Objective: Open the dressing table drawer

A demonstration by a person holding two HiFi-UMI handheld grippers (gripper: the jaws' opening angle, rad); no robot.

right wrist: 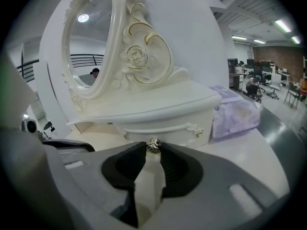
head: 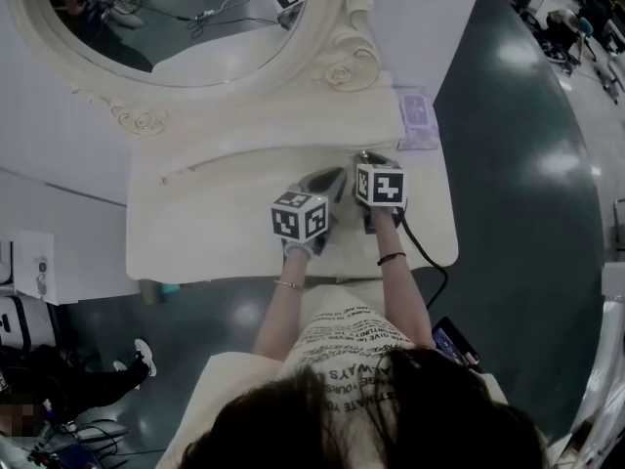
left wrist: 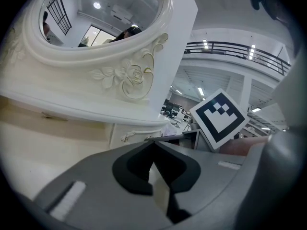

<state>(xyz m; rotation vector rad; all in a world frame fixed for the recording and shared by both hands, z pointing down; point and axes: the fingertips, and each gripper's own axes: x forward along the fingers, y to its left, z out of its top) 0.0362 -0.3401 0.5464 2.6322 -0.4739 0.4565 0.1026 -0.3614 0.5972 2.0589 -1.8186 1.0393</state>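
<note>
Right gripper (right wrist: 153,152) clamps the small, probably slippery metal knob (right wrist: 153,146) of the likely light drawer (right wrist: 160,129) below the mirror (right wrist: 88,47); left gripper (left wrist: 153,143) closed, empty.

I'm seeing the mirror (head: 186,18) standing along the back edge of the dressing table (head: 195,233), the drawer (right wrist: 160,128) sitting under it, its knob (right wrist: 153,146) lying between the jaws of my right gripper (right wrist: 153,153), and a tissue pack (head: 418,120) resting at the back right corner.

- The head view looks steeply down on the dressing table (head: 195,233) from above; the mirror (head: 176,18) is at 11 o'clock.
- Both gripper views look from low and near across this table; they share the mirror, between 10 and 11 o'clock.
</note>
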